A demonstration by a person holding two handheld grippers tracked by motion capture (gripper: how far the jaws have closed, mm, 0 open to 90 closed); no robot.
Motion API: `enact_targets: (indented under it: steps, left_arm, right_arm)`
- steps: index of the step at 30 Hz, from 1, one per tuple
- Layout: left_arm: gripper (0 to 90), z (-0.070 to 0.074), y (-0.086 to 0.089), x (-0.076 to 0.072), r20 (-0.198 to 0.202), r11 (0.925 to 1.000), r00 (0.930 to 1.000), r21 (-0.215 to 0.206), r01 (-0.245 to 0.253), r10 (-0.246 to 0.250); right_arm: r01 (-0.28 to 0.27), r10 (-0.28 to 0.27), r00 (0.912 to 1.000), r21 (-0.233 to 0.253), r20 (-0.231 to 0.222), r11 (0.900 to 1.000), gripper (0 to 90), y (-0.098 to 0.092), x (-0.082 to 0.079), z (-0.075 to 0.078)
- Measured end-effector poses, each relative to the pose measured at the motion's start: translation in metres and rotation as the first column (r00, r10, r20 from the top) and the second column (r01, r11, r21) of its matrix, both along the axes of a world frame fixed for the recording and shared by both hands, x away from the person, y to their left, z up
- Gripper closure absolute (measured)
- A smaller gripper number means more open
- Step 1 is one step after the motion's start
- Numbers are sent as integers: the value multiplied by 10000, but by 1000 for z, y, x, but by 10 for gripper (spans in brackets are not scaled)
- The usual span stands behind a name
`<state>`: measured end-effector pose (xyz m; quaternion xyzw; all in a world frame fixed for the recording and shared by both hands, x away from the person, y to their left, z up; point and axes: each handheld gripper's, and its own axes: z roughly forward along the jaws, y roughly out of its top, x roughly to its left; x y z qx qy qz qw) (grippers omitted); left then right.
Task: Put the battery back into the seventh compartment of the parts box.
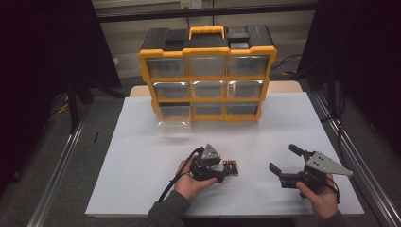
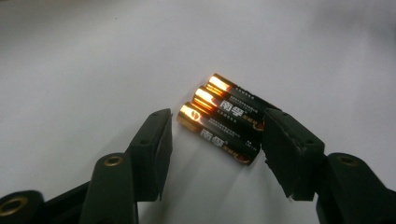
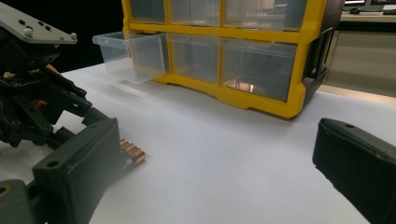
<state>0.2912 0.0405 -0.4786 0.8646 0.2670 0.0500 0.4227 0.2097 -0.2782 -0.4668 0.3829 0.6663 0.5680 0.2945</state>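
The yellow drawer cabinet point(image 1: 207, 71) has its bottom-left clear drawer point(image 1: 173, 116) pulled out; I cannot tell its contents. Three batteries point(image 2: 226, 116) lie together on the white table point(image 1: 142, 156), between the spread jaws of the left gripper point(image 2: 215, 140). The right gripper point(image 1: 283, 158), well apart, is spread wide with nothing between its jaws.

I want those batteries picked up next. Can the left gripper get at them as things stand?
Probably yes. The left gripper is open, its jaws straddling the three batteries lying side by side on the white table, with nothing between.
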Motion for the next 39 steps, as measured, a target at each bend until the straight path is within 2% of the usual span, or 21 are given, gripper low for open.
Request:
enact_targets:
  steps: [2, 4, 5, 8, 11, 15, 16, 17, 18, 19, 21, 23, 25, 28, 29, 31, 32, 34, 36, 37, 39]
  left_arm:
    - [445, 0, 0, 0, -29, 10000, 10000, -36, -84, 84]
    - [451, 0, 2, 2, -105, 9998, 9998, 132, -162, 164]
    - [452, -1, 1, 2, -276, 9996, 9993, -107, -255, 252]
    - [448, 0, 0, 2, -291, 9992, 9990, -219, -337, 331]
    - [467, -2, -2, 2, -212, 9993, 9991, 75, -359, 361]
    - [497, -3, 0, 3, -409, 9969, 9971, 468, -627, 647]
    - [513, -2, 2, 3, -293, 9953, 9965, 601, -764, 783]
    - [569, -2, 4, 3, -275, 9941, 9959, 674, -846, 866]
    - [569, -2, 6, 4, -210, 9920, 9948, 803, -975, 995]
    - [651, -1, 8, 3, -133, 9905, 9949, 957, -986, 1003]
    - [682, -2, 9, 2, 177, 9888, 9944, 1054, -1055, 1042]
    - [698, -1, 9, 0, 188, 9874, 9947, 1207, -1022, 1007]
    - [724, 1, 11, 1, 2, 9867, 9953, 1317, -955, 963]
    - [767, 1, 12, 1, -50, 9861, 9952, 1354, -960, 976]
    - [771, 2, 12, 1, -118, 9835, 9947, 1508, -995, 1024]
    - [773, 2, 12, 1, -282, 9846, 9929, 1351, -1109, 1157]
    - [773, 3, 14, 3, -509, 9859, 9933, 1367, -963, 1040]
    - [774, 4, 17, 6, -884, 9869, 9889, 1195, -1081, 1191]
    - [775, 6, 21, 9, -1326, 9895, 9852, 1097, -946, 1088]
    - [775, 7, 23, 9, -1360, 9883, 9846, 1204, -936, 1098]
    - [775, 10, 28, 12, -1397, 9890, 9840, 1136, -952, 1108]
  right_arm:
    - [-12, 11, 10000, -15, -18, 10000, 12, 0, 0, 0]
    - [-35, 35, 10000, -7, -7, 10000, 12, 0, 0, 0]
    - [-47, 47, 10000, -1, -18, 10000, 13, 0, 0, 0]
    - [-80, 80, 10000, -14, -48, 10000, 13, 0, 0, 0]
    - [-124, 124, 9999, -64, -53, 9999, 13, 0, 0, 0]
    - [-127, 126, 9999, -23, -52, 9999, 13, 1, 0, 0]
    - [-154, 154, 9999, -6, -30, 9999, 13, 1, 0, 0]
    - [-147, 147, 9999, -16, -47, 9999, 13, 1, 0, 0]
    - [-147, 147, 9999, -16, -47, 9999, 13, 1, 0, 0]
    - [-165, 165, 9998, -8, -57, 9999, 14, 1, 0, 0]
    - [-199, 199, 9998, -86, 13, 9998, 14, 0, 0, 0]
    - [-211, 211, 9998, -80, 19, 9997, 14, 0, -1, 0]
    - [-240, 240, 9997, -50, -5, 9997, 14, 0, -1, 0]
    - [-256, 256, 9997, -74, -16, 9996, 15, 0, -1, 0]
    - [-230, 230, 9997, -30, -8, 9997, 15, 1, -2, 0]
    - [-273, 273, 9996, -76, -40, 9996, 15, 1, -2, 0]
    - [-271, 271, 9996, -98, -29, 9996, 15, 0, -1, 0]
    - [-283, 282, 9996, -63, -33, 9996, 15, 1, -1, 0]
    - [-305, 305, 9995, -81, -39, 9995, 15, 1, -1, 0]
    - [-302, 302, 9995, -93, -27, 9995, 15, 1, -1, 0]
    - [-253, 253, 9997, -98, -25, 9996, 15, 1, -1, 0]
